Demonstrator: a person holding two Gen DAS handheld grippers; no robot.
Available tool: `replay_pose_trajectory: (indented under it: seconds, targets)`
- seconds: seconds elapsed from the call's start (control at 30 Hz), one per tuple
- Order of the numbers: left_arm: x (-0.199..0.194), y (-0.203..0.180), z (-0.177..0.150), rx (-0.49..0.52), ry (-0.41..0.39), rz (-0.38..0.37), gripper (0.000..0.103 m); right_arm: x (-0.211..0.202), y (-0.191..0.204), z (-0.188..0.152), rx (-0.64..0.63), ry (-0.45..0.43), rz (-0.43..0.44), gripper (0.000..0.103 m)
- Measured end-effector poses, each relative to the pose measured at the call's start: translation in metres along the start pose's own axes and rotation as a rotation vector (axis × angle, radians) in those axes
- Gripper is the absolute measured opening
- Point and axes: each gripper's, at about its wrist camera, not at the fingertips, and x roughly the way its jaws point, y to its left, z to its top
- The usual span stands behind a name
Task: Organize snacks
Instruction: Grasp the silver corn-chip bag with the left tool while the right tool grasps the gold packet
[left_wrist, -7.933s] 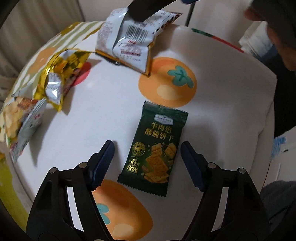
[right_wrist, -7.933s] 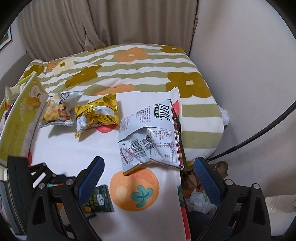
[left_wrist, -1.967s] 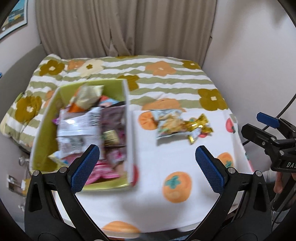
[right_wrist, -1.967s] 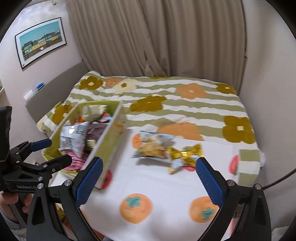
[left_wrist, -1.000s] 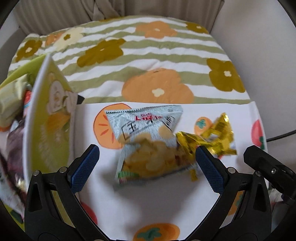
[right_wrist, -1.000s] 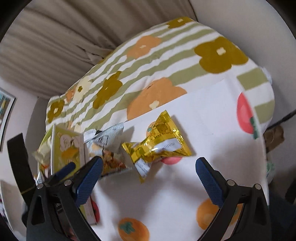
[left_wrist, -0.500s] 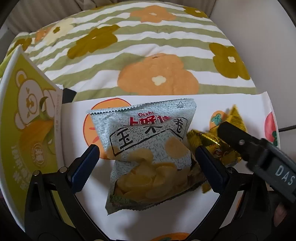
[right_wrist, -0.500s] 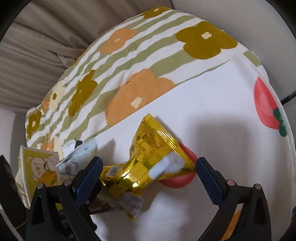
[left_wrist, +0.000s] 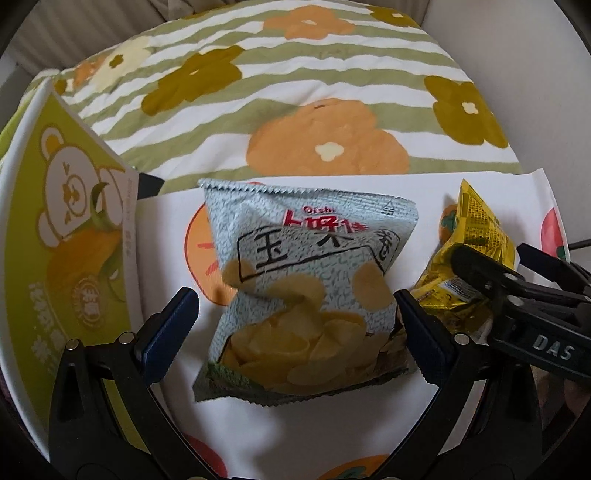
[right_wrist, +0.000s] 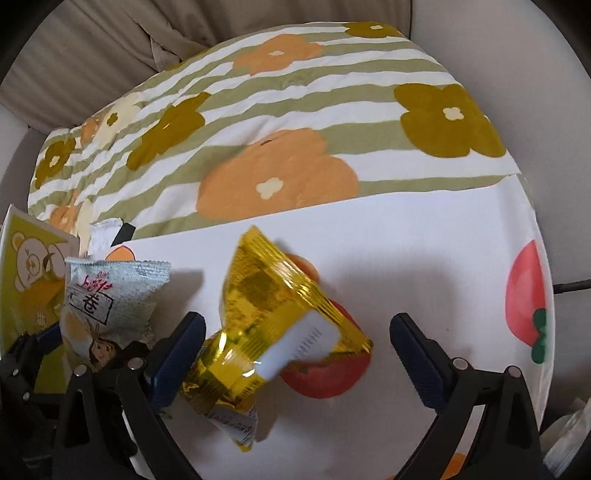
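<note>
A grey chip bag (left_wrist: 306, 295) lies on the white fruit-print cloth (left_wrist: 170, 236). My left gripper (left_wrist: 295, 332) is open, its fingers on either side of the bag's lower half. A gold foil snack bag (right_wrist: 280, 328) lies to the right of the chip bag. My right gripper (right_wrist: 295, 350) is open around the gold bag, left finger close to it. The gold bag (left_wrist: 476, 236) and right gripper also show in the left wrist view. The chip bag (right_wrist: 110, 306) shows at left in the right wrist view.
A green bear-print box (left_wrist: 66, 236) stands at the left, also in the right wrist view (right_wrist: 29, 280). Behind the cloth is a striped flower-print bedspread (left_wrist: 295, 85), with a curtain and wall beyond. A cable (right_wrist: 572, 285) runs at the right edge.
Both grippers have moved down and closer to the cloth. The left one now straddles the chip bag and the right one straddles the gold bag. Both stay open.
</note>
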Motion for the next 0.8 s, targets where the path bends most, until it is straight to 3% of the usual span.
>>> replay_pose_trajectory:
  seconds: [0.13, 0.33, 0.57, 0.67, 0.73, 0.8]
  targets:
    - [0.001, 0.000, -0.003, 0.011, 0.000, 0.010, 0.102, -0.006, -0.001, -0.008, 0.025, -0.005, 0.009, 0.098]
    - [-0.005, -0.007, -0.009, 0.054, -0.011, 0.030, 0.101, -0.006, -0.001, -0.015, 0.021, 0.013, 0.001, 0.084]
    - [-0.008, -0.007, -0.006, 0.081, -0.038, 0.036, 0.101, -0.006, -0.002, -0.014, 0.001, 0.007, 0.081, 0.065]
    - [-0.007, -0.006, -0.003, 0.085, -0.043, 0.031, 0.095, -0.008, -0.003, -0.013, -0.016, 0.004, 0.094, 0.062]
    - [-0.002, -0.003, 0.000, 0.073, -0.024, 0.008, 0.079, -0.007, -0.003, -0.013, -0.026, 0.009, 0.102, 0.059]
    - [0.000, -0.004, 0.001, 0.076, -0.025, 0.005, 0.074, -0.006, -0.003, -0.014, -0.026, 0.013, 0.125, 0.055]
